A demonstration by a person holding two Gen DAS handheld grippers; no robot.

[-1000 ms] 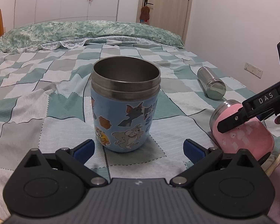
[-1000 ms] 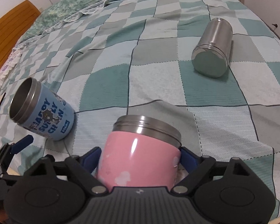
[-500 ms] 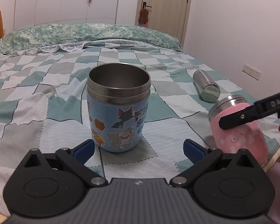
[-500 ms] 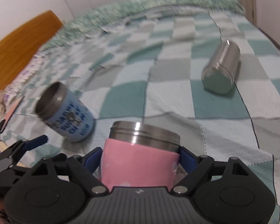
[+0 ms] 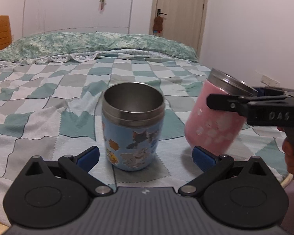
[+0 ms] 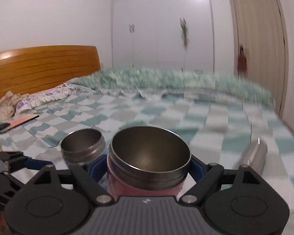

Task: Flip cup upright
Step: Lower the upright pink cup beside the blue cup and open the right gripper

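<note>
A blue cartoon cup (image 5: 132, 129) stands upright on the checked bedspread, between the spread fingers of my left gripper (image 5: 145, 154), which is open and apart from it. My right gripper (image 6: 147, 166) is shut on a pink cup (image 5: 213, 121) and holds it lifted, nearly upright, tilted a little, with its steel mouth (image 6: 150, 152) facing up. The blue cup also shows in the right wrist view (image 6: 82, 145), just left of the pink one.
A steel flask (image 6: 254, 156) lies on its side on the bedspread to the right. A phone and a pink book (image 6: 15, 124) lie far left near the pillows. The wooden headboard (image 6: 45, 66) stands behind, and the bed's right edge is close.
My right gripper has lifted the pink cup off the bed and turned it from lying on its side to nearly upright. The left gripper stayed open around the blue cup.
</note>
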